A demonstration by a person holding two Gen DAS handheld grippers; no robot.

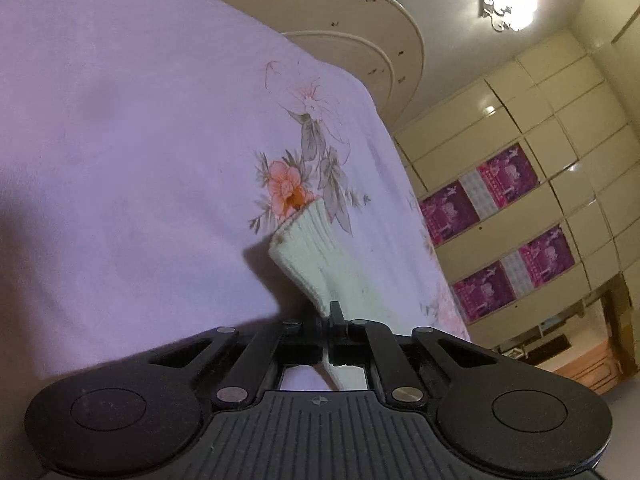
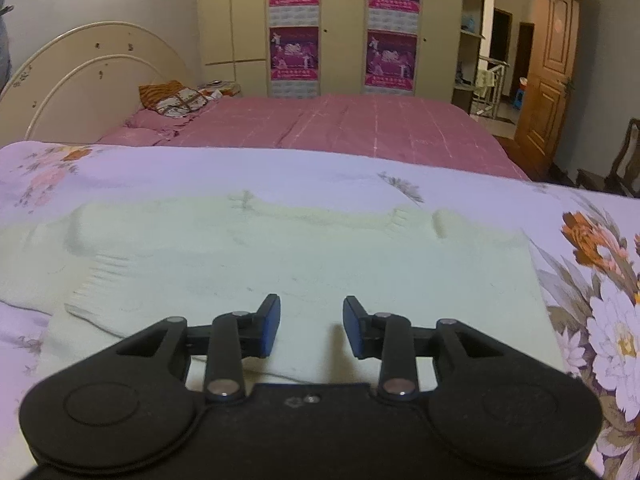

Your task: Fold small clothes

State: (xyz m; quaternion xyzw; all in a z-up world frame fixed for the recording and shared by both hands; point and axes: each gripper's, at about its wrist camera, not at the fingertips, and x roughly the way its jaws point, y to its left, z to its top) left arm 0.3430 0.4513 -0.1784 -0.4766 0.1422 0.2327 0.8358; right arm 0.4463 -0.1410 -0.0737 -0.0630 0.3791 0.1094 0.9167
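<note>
A small pale green knitted garment (image 2: 280, 256) lies flat on the lilac floral sheet (image 2: 280, 168), filling the middle of the right wrist view. My right gripper (image 2: 311, 326) is open just above its near part, holding nothing. In the left wrist view my left gripper (image 1: 326, 320) is shut on a ribbed sleeve cuff (image 1: 312, 248) of the same pale knit. The cuff stands out past the fingertips over the lilac floral sheet (image 1: 140, 140). This view is strongly tilted.
A second bed with a pink cover (image 2: 340, 124) and a crumpled orange cloth (image 2: 172, 98) lies beyond. A cream headboard (image 2: 80, 80) is at the left. Wardrobes with purple posters (image 2: 344, 24) line the back wall. A wooden door (image 2: 548, 60) stands at the right.
</note>
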